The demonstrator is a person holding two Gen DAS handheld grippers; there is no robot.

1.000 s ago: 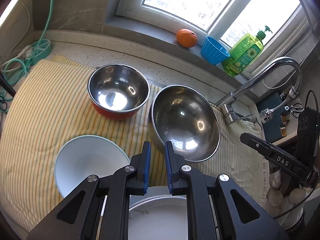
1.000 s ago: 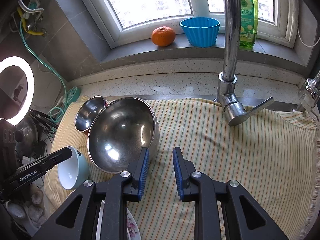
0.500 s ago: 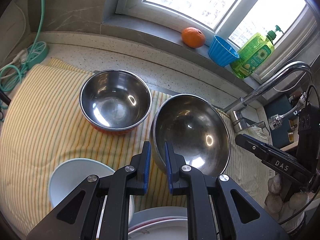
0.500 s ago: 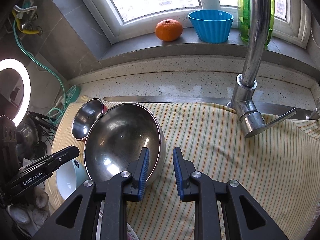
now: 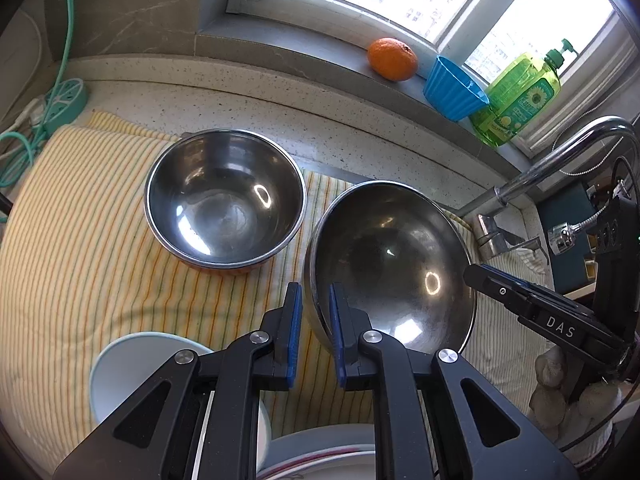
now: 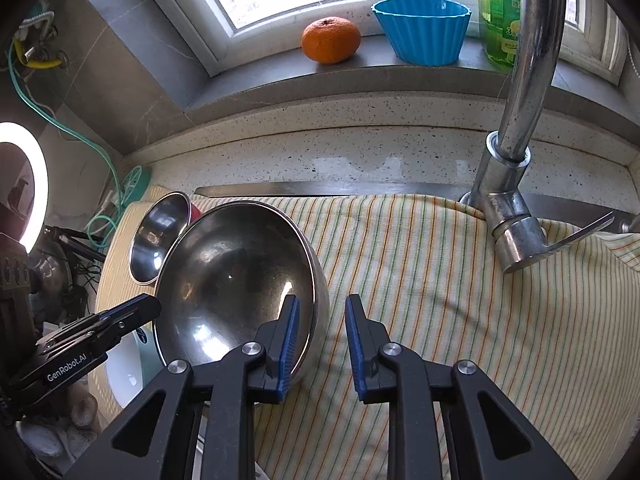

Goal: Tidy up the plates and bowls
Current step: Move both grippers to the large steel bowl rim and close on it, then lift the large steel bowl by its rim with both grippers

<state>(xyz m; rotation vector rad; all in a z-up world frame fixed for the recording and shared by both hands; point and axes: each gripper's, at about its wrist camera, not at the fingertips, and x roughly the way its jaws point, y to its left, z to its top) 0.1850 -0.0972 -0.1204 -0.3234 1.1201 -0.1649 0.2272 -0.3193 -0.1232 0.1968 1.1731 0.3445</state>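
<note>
A large steel bowl [image 5: 392,264] sits on the striped cloth [image 5: 80,240], tilted. My left gripper [image 5: 314,334] is open, its fingers straddling the bowl's near-left rim. My right gripper [image 6: 320,340] is open, straddling the same bowl's [image 6: 236,280] right rim, left finger inside, right finger outside. A smaller steel bowl with a red outside [image 5: 224,200] stands to its left, also in the right wrist view [image 6: 160,232]. A pale blue bowl [image 5: 132,368] and stacked plates [image 5: 328,456] lie at the near edge.
A faucet [image 6: 516,152] rises at the right of the cloth. An orange [image 5: 392,58], a blue cup [image 5: 454,90] and a green soap bottle [image 5: 520,100] stand on the window sill. Green cables [image 5: 24,136] lie at the left. A ring light [image 6: 24,184] glows far left.
Both grippers have moved forward to the large steel bowl, and their fingers now straddle its rim on opposite sides. The bowl appears more tilted.
</note>
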